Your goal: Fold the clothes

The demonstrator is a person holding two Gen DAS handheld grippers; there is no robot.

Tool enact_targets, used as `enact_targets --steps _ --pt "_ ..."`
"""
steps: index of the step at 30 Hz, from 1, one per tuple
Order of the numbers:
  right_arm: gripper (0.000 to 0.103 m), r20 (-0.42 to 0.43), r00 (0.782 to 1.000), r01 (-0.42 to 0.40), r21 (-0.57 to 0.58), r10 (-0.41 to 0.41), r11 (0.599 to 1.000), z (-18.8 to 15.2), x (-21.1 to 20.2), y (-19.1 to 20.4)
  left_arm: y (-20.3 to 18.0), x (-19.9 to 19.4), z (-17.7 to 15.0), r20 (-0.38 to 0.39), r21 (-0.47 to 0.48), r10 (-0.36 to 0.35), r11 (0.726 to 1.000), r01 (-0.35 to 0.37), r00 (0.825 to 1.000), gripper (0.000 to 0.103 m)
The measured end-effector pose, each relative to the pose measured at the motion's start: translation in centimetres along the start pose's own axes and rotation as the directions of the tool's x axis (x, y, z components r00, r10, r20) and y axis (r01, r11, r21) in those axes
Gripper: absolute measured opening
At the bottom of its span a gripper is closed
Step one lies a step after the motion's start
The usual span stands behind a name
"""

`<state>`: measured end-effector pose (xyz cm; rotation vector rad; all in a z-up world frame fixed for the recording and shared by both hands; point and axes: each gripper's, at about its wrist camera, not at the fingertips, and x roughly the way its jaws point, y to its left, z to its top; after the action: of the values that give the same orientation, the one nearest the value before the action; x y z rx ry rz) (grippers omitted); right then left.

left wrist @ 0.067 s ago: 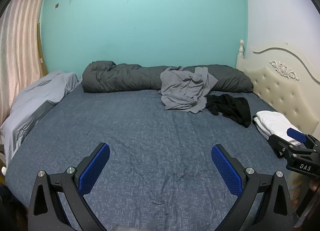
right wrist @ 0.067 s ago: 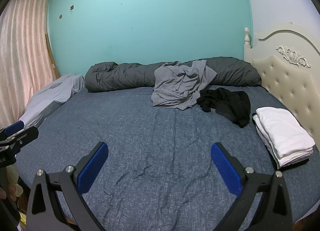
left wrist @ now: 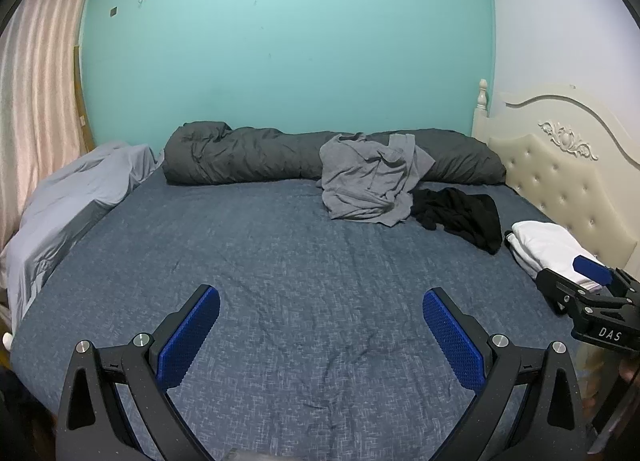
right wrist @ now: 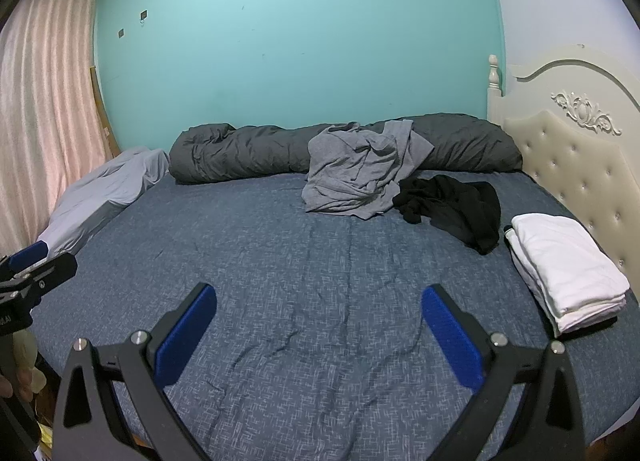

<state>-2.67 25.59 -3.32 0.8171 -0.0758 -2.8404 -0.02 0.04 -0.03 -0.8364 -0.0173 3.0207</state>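
Both grippers, left (left wrist: 321,335) and right (right wrist: 319,331), hover released over the bed (right wrist: 320,281). Grey shirt (right wrist: 360,171) lies crumpled at 12 o'clock, white stack (right wrist: 568,265) at 3.

A home bedroom: a bed (right wrist: 320,269) with blue sheet and cream tufted headboard (right wrist: 576,165) right of the fingers, a rolled grey duvet (right wrist: 248,153) beyond them, pink curtain (right wrist: 44,109) to their left, teal wall (right wrist: 296,41) behind.

Grey shirt (right wrist: 360,173), black garment (right wrist: 456,205)
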Motion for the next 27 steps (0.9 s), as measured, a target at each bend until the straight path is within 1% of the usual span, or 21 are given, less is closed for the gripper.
enact_targets --steps 4,10,27 --pt "0.103 0.001 1.000 0.003 0.000 -0.003 1.000 -0.1 0.1 -0.1 -0.1 0.2 -0.1 -0.002 0.008 0.003 1.000 -0.003 1.000 0.103" --pt "0.103 0.001 1.000 0.007 0.000 -0.007 1.000 -0.3 0.3 -0.2 -1.2 0.6 -0.1 -0.003 0.012 0.006 1.000 -0.006 1.000 0.103" --pt "0.103 0.000 1.000 0.008 -0.001 -0.008 1.000 -0.4 -0.1 -0.4 -1.5 0.2 -0.7 0.006 -0.001 -0.005 1.000 0.005 1.000 0.103"
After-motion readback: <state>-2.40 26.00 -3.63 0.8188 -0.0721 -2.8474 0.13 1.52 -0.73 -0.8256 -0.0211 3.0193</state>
